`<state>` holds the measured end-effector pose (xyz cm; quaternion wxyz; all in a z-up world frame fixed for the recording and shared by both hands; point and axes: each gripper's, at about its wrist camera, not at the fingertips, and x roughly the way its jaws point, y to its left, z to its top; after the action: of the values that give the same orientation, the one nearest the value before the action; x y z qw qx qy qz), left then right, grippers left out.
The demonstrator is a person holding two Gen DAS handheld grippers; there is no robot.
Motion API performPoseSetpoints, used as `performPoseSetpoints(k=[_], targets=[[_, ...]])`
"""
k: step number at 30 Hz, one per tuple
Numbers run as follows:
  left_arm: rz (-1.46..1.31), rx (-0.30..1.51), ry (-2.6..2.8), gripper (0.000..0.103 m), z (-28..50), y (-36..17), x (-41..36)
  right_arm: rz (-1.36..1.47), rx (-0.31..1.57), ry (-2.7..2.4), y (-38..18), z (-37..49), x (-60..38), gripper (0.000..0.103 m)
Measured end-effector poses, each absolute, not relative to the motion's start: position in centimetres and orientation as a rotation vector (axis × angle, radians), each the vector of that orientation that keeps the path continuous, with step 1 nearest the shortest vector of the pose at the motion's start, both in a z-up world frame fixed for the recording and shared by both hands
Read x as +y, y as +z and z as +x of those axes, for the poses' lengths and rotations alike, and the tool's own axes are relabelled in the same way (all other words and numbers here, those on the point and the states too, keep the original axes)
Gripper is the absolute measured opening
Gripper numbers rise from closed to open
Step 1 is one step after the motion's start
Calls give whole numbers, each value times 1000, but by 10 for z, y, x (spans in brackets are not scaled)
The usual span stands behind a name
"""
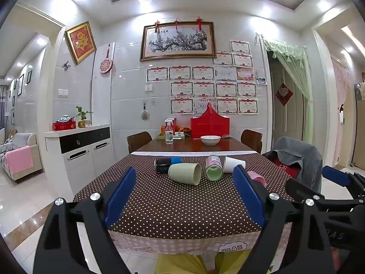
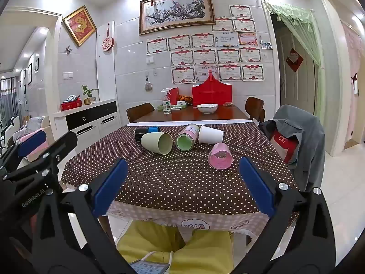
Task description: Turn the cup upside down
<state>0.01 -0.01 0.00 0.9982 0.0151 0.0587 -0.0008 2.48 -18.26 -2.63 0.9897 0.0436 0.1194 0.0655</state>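
Several cups lie on their sides on the dotted brown tablecloth [image 2: 173, 182]: a pale green cup [image 2: 157, 142] [image 1: 185, 173], a black and blue cup [image 2: 142, 132] [image 1: 166, 163] behind it, a green-lined patterned cup [image 2: 187, 138] [image 1: 213, 167], a white cup [image 2: 209, 134] [image 1: 233, 164] and a pink cup [image 2: 220, 153] [image 1: 257, 178]. My left gripper [image 1: 184, 194] is open and empty, held above the near part of the table. My right gripper [image 2: 182, 185] is open and empty, near the front edge, short of the pink cup.
A white bowl [image 2: 207, 108], a spray bottle [image 2: 166, 104] and a red box [image 2: 211, 94] stand on the bare wooden far end of the table. A chair draped with a grey jacket [image 2: 298, 137] is at the right side. A white cabinet [image 2: 91, 118] stands left.
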Motion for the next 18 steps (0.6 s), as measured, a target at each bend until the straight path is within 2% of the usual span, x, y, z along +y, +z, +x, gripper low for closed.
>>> performPoseSetpoints(k=[18], targets=[[27,132,0,86,3,0,1,89,246,130,-27,26,-183,96]])
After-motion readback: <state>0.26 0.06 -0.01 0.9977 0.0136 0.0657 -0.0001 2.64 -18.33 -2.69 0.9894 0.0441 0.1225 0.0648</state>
